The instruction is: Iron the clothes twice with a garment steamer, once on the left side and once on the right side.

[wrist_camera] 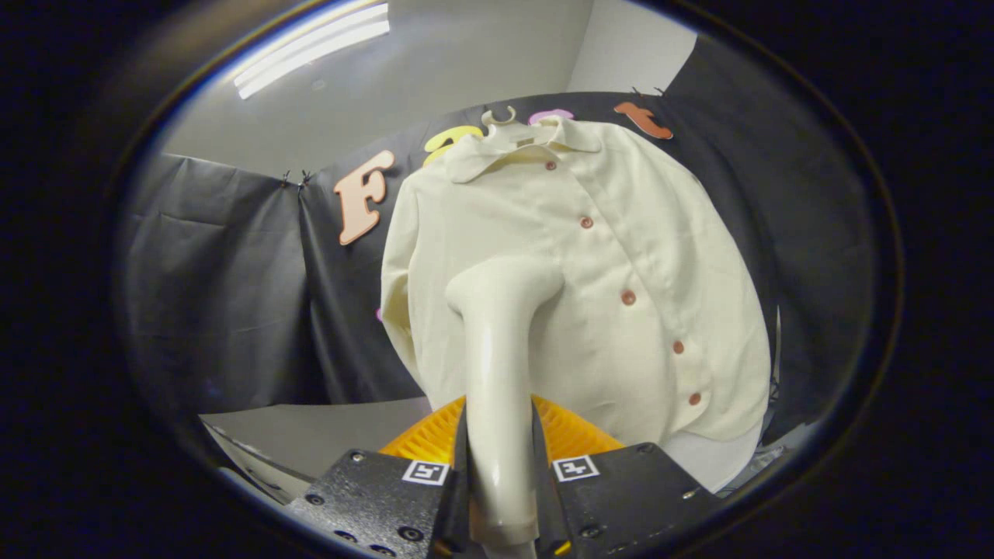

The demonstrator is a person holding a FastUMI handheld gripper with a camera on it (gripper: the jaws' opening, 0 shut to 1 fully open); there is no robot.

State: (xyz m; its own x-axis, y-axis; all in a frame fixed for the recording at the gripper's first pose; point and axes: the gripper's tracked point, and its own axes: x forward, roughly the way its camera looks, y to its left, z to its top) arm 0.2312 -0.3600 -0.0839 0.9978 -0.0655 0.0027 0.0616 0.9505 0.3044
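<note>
We have the gripper (501,466) clamped on the glossy cream plastic handle of the garment steamer (497,373). Both fingers press the handle from either side, and it fills the gap between them. A square black-and-white marker tag sits on each finger block, one either side of the handle.

The handle rises straight up from between the fingers, then bends toward the right at the top into the steamer head. We see the head against the lower left chest of the shirt, left of the button line. Whether the head touches the cloth or hangs just off it we cannot tell from this angle.

The garment is a pale cream long-sleeved button-front shirt (613,256) with a flat collar. It hangs on a pale plastic hanger hook (498,116) at the top of the black cloth booth wall (233,272). Six round reddish-brown buttons (627,297) run down the placket, which curves down toward the right hem. The sleeve on our left hangs down beside the body. The fabric looks mostly smooth, with one soft fold running along the placket.

Behind the handle, low between the fingers and the shirt hem, we see a ribbed orange plastic part (567,435); what it belongs to we cannot tell. A pale grey surface (326,435) lies below the wall to the left. A ceiling strip light (311,50) glows above the wall.
</note>
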